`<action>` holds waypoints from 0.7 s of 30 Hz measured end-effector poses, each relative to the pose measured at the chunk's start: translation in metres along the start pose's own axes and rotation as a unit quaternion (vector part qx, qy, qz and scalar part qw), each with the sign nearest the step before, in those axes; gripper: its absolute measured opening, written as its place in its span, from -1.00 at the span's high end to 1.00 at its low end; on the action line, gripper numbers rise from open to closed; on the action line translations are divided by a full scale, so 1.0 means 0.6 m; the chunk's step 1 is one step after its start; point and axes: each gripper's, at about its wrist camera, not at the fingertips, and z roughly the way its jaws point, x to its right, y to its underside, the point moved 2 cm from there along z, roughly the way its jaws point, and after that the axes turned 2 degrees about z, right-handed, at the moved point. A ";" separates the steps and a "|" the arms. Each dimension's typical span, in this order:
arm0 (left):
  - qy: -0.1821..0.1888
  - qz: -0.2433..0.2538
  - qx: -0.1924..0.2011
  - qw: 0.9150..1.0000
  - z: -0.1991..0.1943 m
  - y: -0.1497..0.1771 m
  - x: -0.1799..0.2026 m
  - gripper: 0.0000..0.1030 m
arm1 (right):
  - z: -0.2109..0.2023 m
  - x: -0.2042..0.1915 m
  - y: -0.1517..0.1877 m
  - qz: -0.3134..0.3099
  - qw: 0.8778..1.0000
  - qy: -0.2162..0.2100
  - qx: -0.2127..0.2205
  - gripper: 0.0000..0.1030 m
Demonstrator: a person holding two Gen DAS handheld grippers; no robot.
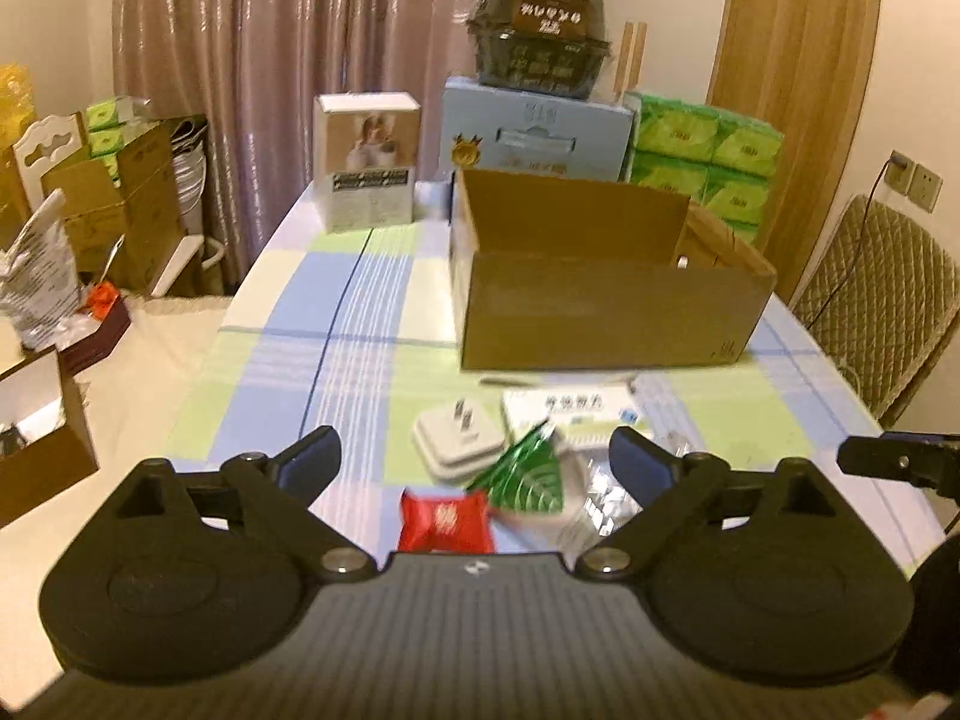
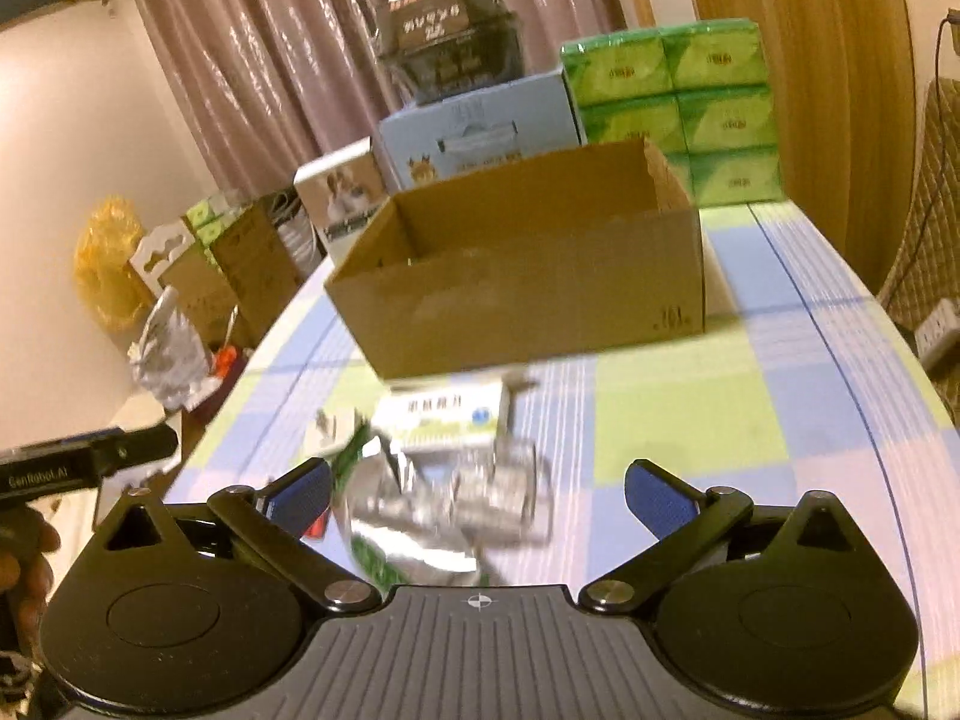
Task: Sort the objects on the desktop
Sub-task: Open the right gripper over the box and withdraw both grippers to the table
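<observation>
Hovering w/ fingers wide apart, nothing held: left gripper (image 1: 474, 468) & right gripper (image 2: 477, 495) over clutter near cardboard box (image 1: 600, 312).

Right gripper (image 2: 477, 495) fingers spread wide, silver foil packs (image 2: 456, 498) between, cardboard box (image 2: 528, 288) beyond

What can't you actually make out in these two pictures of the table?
- Inside of the cardboard box: left wrist view, its front wall hides the bottom.
- Silver foil packets: right wrist view, motion blur smears them.
- Print on the white medicine box: both views, blurred and too small.
- Red packet: left wrist view, lower edge hidden behind the gripper body.
</observation>
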 end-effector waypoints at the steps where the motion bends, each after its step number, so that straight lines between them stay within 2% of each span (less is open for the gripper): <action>1: -0.002 -0.001 -0.003 1.000 -0.004 0.007 -0.003 -0.87 | -0.001 0.000 0.009 -0.001 1.000 0.001 -0.003 -0.96; 6: -0.013 0.012 -0.019 1.000 -0.013 0.032 -0.001 -0.91 | -0.001 -0.006 0.039 -0.012 1.000 0.010 -0.013 -0.96; 21: -0.005 0.013 -0.048 0.999 0.012 0.079 0.017 -0.91 | 0.011 -0.003 0.056 -0.035 0.999 0.027 -0.028 -0.96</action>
